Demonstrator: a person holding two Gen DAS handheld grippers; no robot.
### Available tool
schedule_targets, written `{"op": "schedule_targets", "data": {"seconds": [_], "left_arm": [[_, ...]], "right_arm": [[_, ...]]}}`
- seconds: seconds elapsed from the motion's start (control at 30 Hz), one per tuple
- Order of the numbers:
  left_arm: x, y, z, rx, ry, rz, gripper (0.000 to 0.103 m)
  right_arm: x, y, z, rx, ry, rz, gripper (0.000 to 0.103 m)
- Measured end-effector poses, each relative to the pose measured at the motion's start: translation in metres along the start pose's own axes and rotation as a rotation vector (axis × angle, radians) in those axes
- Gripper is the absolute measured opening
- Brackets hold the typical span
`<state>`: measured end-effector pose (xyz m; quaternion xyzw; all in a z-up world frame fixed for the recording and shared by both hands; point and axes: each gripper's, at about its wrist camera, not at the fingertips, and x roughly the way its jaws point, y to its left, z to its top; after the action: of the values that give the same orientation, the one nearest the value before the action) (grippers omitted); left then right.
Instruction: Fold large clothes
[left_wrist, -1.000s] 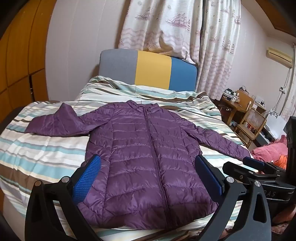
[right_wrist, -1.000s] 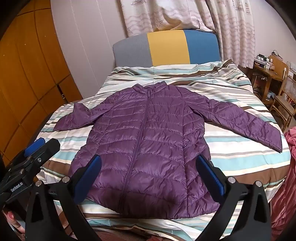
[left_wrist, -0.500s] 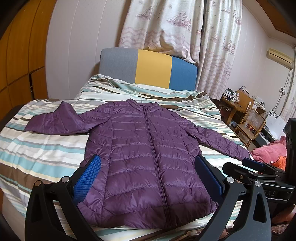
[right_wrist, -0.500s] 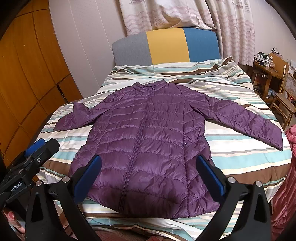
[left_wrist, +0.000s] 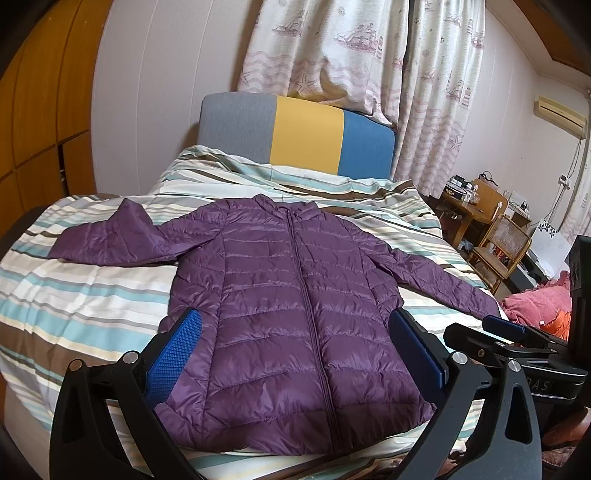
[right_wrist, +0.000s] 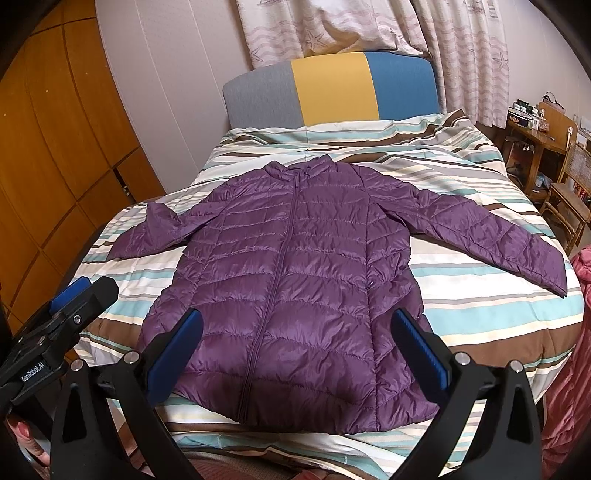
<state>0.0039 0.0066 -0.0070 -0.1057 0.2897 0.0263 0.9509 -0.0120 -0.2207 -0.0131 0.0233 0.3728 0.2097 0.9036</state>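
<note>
A purple quilted puffer jacket (left_wrist: 295, 314) (right_wrist: 295, 280) lies flat and zipped on the striped bed, collar toward the headboard, both sleeves spread sideways. Its left sleeve (left_wrist: 110, 240) is bent near the cuff; its right sleeve (right_wrist: 498, 236) reaches toward the bed's right edge. My left gripper (left_wrist: 295, 354) hovers open above the hem at the foot of the bed, blue pads wide apart, holding nothing. My right gripper (right_wrist: 295, 350) is likewise open over the hem. Each gripper shows at the edge of the other's view.
The striped duvet (left_wrist: 74, 295) covers the bed, with a grey, yellow and blue headboard (right_wrist: 332, 92) behind. Wooden wardrobe doors (right_wrist: 55, 166) stand left. A desk and wooden chair (left_wrist: 495, 240) stand right, beside pink cloth (left_wrist: 535, 302). Curtains (left_wrist: 351, 55) hang behind.
Both grippers have drifted slightly back and up from the bed, so the jacket sits a little lower in view. The jacket itself has not moved.
</note>
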Motion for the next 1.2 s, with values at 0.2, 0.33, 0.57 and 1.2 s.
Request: {"op": "schedule_targets", "data": {"seconds": [0.2,0.33,0.57,1.2], "left_arm": [[-0.0029,-0.0013,-0.0008,-0.001,0.004,0.002,0.1],[-0.002,-0.0006,-0.005,-0.003,0.006,0.002,0.1],[-0.0018,0.0,-0.0049,-0.004,0.007,0.002,0.1],[-0.0002,0.0013,-0.0055,-0.006,0.013,0.0,0.1]], "right_arm": [[0.0028,0.0005,-0.0012,0.008,0.013,0.002,0.101],[0.0029,0.0004,-0.0013,0.006,0.012,0.002,0.101],[0.003,0.0005,-0.0014,0.008,0.014,0.003,0.101],[0.0039,-0.0001,-0.002,0.012,0.02,0.006,0.101]]}}
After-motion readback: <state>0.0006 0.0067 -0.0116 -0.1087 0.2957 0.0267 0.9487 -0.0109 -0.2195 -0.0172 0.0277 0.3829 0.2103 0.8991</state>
